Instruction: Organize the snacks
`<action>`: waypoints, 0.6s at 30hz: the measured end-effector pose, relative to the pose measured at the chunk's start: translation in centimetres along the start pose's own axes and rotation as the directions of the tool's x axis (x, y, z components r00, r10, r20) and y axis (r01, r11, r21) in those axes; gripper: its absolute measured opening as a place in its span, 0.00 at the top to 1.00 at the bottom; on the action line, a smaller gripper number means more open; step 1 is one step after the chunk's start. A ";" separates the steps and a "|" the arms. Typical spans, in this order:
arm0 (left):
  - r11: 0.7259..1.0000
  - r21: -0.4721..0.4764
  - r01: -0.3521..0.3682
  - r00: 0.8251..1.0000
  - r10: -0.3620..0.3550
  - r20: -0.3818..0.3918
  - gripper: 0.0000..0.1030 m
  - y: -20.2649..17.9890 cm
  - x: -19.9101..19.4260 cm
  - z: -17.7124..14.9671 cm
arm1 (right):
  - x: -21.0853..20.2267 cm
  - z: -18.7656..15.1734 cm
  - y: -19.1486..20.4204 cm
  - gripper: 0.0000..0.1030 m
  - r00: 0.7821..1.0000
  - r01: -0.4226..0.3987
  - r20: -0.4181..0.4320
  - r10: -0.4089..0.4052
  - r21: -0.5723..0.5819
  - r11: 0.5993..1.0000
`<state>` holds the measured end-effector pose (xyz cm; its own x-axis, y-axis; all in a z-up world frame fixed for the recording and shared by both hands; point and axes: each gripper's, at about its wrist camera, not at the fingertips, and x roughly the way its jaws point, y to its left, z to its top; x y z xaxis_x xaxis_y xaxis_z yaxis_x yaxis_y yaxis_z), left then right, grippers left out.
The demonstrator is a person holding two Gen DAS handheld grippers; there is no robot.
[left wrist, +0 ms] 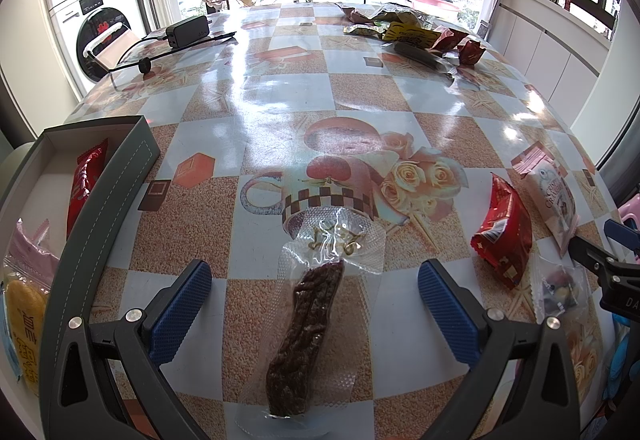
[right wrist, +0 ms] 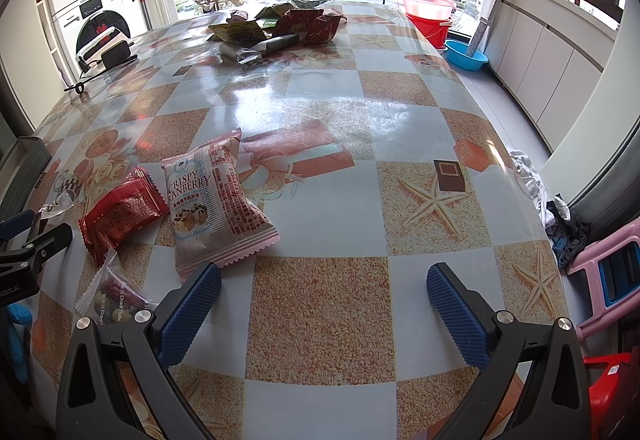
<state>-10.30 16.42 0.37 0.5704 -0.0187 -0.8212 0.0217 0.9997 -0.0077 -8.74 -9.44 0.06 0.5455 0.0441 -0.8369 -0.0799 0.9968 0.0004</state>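
A: What's the biggest thing here?

B: The worktop (left wrist: pixel 360 95), under a glossy checked cloth of pale and speckled orange squares, with roses and starfish printed on it. Its middle lies bare; the far end carries a heap of snack packets (left wrist: pixel 404 27).

A: And at the left edge?

B: A grey box (left wrist: pixel 100 199) with low walls. Inside lie a red packet (left wrist: pixel 86 179) and a yellow one (left wrist: pixel 24 324) in clear wrap.

A: The loose snacks?

B: A white and pink cranberry pouch (right wrist: pixel 216 199), puffed, with zigzag ends. Just beside it, touching, a crumpled red pouch (right wrist: pixel 120 215). Nearer, a small clear bag of mixed sweets (right wrist: pixel 114 300).

A: And the dark one?

B: A brown dried meat strip (left wrist: pixel 308 328) sealed in clear textured plastic, lying lengthwise between the fingers of the left hand-held gripper (left wrist: pixel 314 304). The jaws are spread wide, neither pad touching the wrap.

A: The right one?

B: The right hand-held gripper (right wrist: pixel 324 304) is spread too, holding nothing, over bare cloth. Its left pad (right wrist: pixel 192 312) sits near the cranberry pouch's lower corner. The worktop's right edge lies near, with a pink stool (right wrist: pixel 608 280) beyond it.
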 end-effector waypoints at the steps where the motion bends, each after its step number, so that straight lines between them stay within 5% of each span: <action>1: 1.000 0.000 0.000 1.000 0.000 0.000 0.00 0.0 0.0 0.0 | 0.0 0.0 0.0 0.00 1.000 0.000 0.000 0.000 0.000 1.000; 18: 1.000 0.000 0.000 1.000 0.000 -0.001 0.00 0.0 0.0 0.0 | 0.0 0.0 -0.1 0.00 1.000 0.007 -0.004 -0.007 0.002 1.000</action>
<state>-10.25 16.38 0.36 0.5697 -0.0185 -0.8216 0.0215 0.9997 -0.0076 -8.78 -9.52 0.05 0.5426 0.0372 -0.8392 -0.0743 0.9972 -0.0038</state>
